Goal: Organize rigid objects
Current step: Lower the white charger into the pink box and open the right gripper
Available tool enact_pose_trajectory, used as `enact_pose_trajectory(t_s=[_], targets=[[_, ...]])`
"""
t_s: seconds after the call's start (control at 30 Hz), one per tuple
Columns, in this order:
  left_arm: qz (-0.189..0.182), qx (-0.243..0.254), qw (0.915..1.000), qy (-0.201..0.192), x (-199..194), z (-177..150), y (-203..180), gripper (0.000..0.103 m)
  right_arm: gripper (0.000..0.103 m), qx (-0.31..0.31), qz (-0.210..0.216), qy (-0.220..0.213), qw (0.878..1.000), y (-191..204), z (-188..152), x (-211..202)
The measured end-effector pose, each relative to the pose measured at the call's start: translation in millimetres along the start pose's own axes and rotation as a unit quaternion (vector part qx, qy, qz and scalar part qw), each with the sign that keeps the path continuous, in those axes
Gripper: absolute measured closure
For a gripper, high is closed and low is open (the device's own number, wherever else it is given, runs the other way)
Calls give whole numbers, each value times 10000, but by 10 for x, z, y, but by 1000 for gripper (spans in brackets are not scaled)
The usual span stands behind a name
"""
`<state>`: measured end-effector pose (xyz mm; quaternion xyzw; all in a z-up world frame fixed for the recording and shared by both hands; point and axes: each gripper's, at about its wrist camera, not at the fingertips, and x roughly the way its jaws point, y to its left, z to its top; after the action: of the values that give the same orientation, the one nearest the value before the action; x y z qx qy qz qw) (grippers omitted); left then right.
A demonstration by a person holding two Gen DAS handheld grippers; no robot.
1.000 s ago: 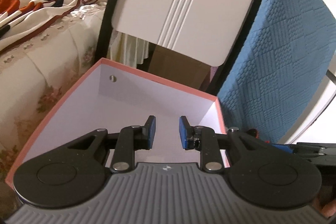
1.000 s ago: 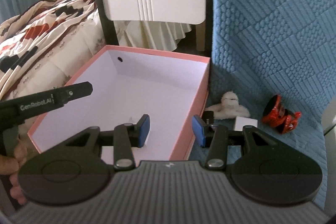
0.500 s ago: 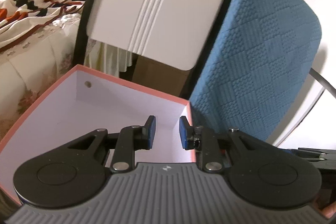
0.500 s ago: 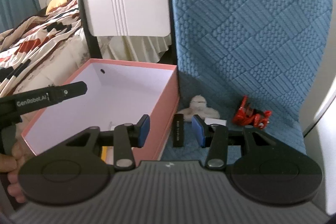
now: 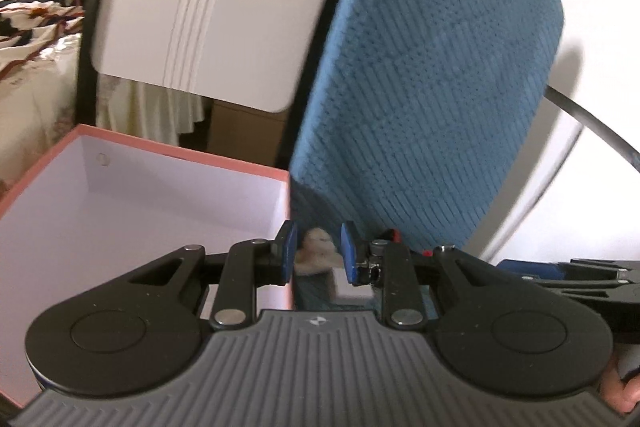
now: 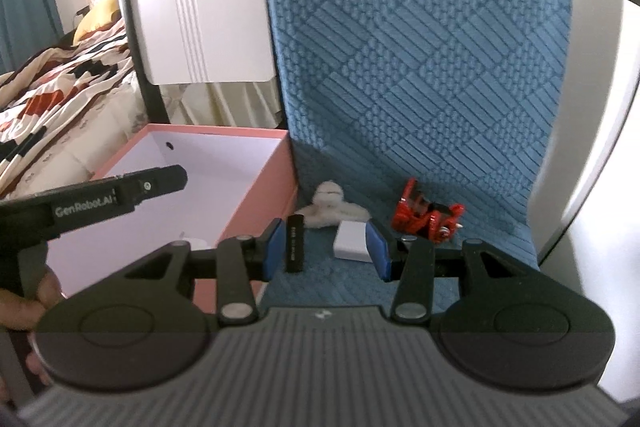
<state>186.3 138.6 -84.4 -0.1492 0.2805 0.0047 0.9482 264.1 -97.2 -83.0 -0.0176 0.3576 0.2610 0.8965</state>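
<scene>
A pink box (image 6: 256,195) with a white inside stands open on the left of a blue-covered chair seat (image 6: 472,267). To its right on the seat lie a black stick (image 6: 294,245), a white block (image 6: 352,246), a white plush toy (image 6: 330,207) and a red toy (image 6: 426,213). My right gripper (image 6: 324,253) hovers open above the stick and block, holding nothing. Over the box's right wall (image 5: 289,227), my left gripper (image 5: 317,253) is open and holds nothing; the plush toy (image 5: 316,247) shows far off through its gap.
The blue textured chair back (image 6: 420,47) rises right behind the objects. A white panel (image 6: 200,19) in a black frame stands behind the box. A bed with a patterned quilt (image 6: 52,99) lies to the left. A hand (image 6: 24,307) holds the left gripper's handle.
Both grippers have moved to the right, from over the box toward the chair seat. The stick, block and toys now show near the right gripper's fingers. The jaws have kept their width.
</scene>
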Motion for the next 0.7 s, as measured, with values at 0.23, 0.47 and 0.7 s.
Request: enact_pose_trajectory(t_s=[0.23, 0.47, 0.7], targets=[[-119, 203, 9996, 150, 86, -122, -263, 75, 55, 133, -145, -17, 9998, -281, -130, -93], [-324, 269, 9985, 352, 184, -285, -427, 75, 56, 194, -236, -5, 9995, -537, -307, -131], [-330, 478, 9968, 543, 311, -456, -601, 74, 56, 206, -300, 64, 9993, -736, -483, -173]])
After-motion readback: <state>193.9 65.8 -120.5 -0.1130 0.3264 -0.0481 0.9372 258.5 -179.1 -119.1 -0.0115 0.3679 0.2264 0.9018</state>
